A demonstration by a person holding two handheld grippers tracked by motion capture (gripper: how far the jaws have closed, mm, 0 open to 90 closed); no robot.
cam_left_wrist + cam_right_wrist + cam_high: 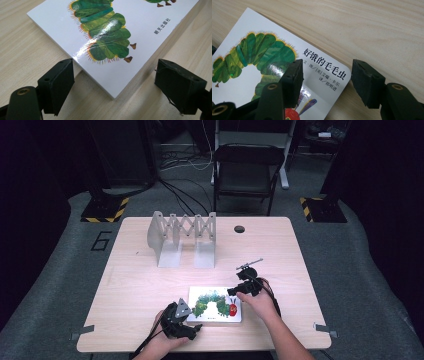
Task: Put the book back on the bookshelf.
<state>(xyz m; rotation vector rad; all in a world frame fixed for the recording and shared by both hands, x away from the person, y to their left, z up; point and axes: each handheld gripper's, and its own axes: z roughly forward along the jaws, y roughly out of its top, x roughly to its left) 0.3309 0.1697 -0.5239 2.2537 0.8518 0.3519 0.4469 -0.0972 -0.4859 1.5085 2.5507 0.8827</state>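
Note:
A white picture book (215,304) with a green caterpillar on its cover lies flat near the table's front edge. My left gripper (194,325) sits low at the book's near left corner. In the left gripper view the jaws of the left gripper (113,75) stand wide open on either side of that corner of the book (105,30), touching nothing. My right gripper (236,291) is at the book's far right corner. In the right gripper view the right gripper (328,67) is open, one jaw over the cover of the book (249,55), the other over bare wood beside the corner.
A white folding metal rack (182,237) stands at the back of the wooden table (150,285). A small dark rod-like tool (248,265) lies just behind my right hand. A cable hole (239,229) is at the back, and a folding chair (247,170) stands beyond the table.

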